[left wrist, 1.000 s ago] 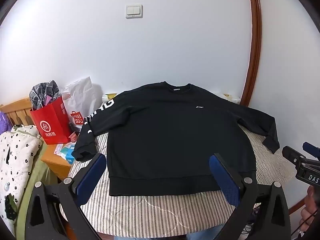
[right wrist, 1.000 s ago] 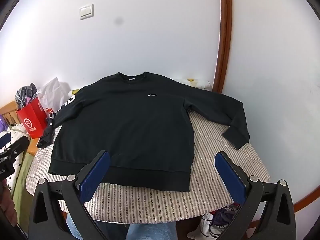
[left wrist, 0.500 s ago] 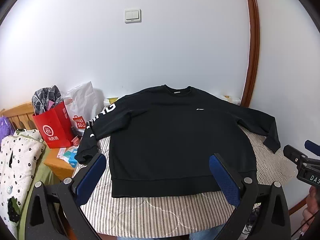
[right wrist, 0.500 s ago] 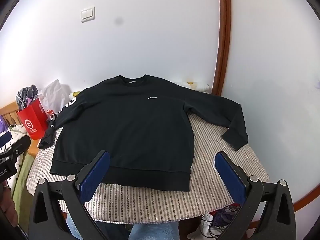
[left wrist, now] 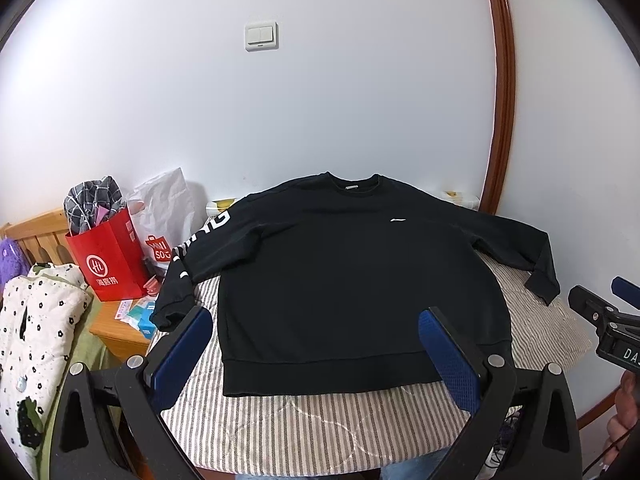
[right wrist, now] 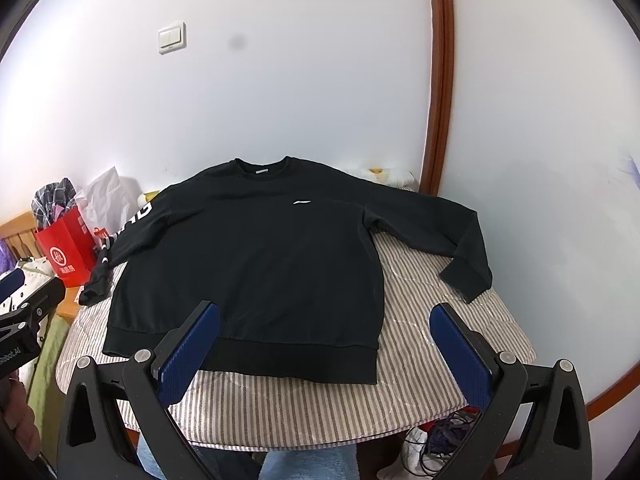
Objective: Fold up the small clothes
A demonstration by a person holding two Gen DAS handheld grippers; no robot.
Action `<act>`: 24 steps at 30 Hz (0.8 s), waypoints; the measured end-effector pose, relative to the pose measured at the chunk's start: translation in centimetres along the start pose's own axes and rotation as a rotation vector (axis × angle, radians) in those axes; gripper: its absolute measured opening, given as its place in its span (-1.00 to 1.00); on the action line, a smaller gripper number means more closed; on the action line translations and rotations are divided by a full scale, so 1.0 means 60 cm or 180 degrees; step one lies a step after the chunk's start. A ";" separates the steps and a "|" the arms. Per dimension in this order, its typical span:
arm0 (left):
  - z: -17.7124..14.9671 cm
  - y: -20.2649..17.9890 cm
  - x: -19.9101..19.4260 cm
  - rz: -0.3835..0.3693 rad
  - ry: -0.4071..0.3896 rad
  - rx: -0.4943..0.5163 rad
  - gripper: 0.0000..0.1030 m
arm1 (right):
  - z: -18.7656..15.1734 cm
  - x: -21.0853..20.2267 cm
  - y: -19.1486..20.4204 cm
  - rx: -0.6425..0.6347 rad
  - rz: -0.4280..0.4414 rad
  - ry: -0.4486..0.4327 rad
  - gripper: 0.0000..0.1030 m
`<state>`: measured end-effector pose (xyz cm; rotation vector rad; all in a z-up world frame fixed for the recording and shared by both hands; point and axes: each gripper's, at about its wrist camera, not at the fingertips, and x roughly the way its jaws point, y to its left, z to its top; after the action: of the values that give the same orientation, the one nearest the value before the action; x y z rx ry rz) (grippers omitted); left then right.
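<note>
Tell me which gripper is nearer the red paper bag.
Left. The left gripper hovers open over the sweatshirt's hem, on the red paper bag's side. The right gripper, also open, hovers farther toward the opposite sleeve.

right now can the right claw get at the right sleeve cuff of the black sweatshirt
Probably yes. The right claw hangs open above the near edge of the striped cloth, and the black sweatshirt's right sleeve cuff lies flat just ahead to its right, with nothing on or in front of it.
</note>
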<state>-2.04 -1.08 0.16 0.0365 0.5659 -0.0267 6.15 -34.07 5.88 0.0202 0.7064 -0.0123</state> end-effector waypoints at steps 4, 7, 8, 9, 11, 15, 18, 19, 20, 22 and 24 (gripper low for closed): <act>-0.001 -0.002 -0.001 0.0006 -0.0001 -0.0001 1.00 | -0.015 -0.014 0.007 -0.0021 0.0007 -0.0033 1.00; -0.001 0.000 0.000 -0.0001 0.0000 -0.0005 1.00 | -0.012 -0.011 0.005 -0.0025 0.0021 -0.0031 1.00; -0.001 -0.001 -0.001 -0.0003 0.0002 -0.0006 1.00 | -0.015 -0.013 0.008 -0.0035 0.0022 -0.0037 1.00; -0.001 -0.001 -0.001 -0.0004 0.0003 -0.0011 1.00 | -0.018 -0.014 0.009 -0.0043 0.0026 -0.0040 1.00; -0.003 0.000 -0.003 -0.0011 0.0001 -0.0015 1.00 | -0.016 -0.013 0.009 -0.0054 0.0032 -0.0034 1.00; -0.001 0.006 -0.001 -0.0019 0.0011 -0.0034 1.00 | -0.018 -0.015 0.013 -0.0061 0.0037 -0.0039 1.00; 0.000 0.009 -0.001 -0.0012 0.0014 -0.0046 1.00 | -0.020 -0.017 0.015 -0.0050 0.0040 -0.0043 1.00; 0.003 0.013 0.001 -0.0016 0.0022 -0.0046 1.00 | -0.020 -0.017 0.015 -0.0043 0.0045 -0.0040 1.00; 0.002 0.013 0.001 -0.0020 0.0019 -0.0047 1.00 | -0.020 -0.016 0.014 -0.0039 0.0045 -0.0036 1.00; 0.003 0.011 0.002 -0.0014 0.0016 -0.0050 1.00 | -0.020 -0.016 0.015 -0.0030 0.0037 -0.0032 1.00; 0.004 0.011 0.002 -0.0011 0.0018 -0.0046 1.00 | -0.019 -0.017 0.015 -0.0025 0.0036 -0.0034 1.00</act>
<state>-1.80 -0.40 0.29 0.0214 0.5719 -0.0258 4.65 -33.16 5.68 0.0167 0.6956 0.0011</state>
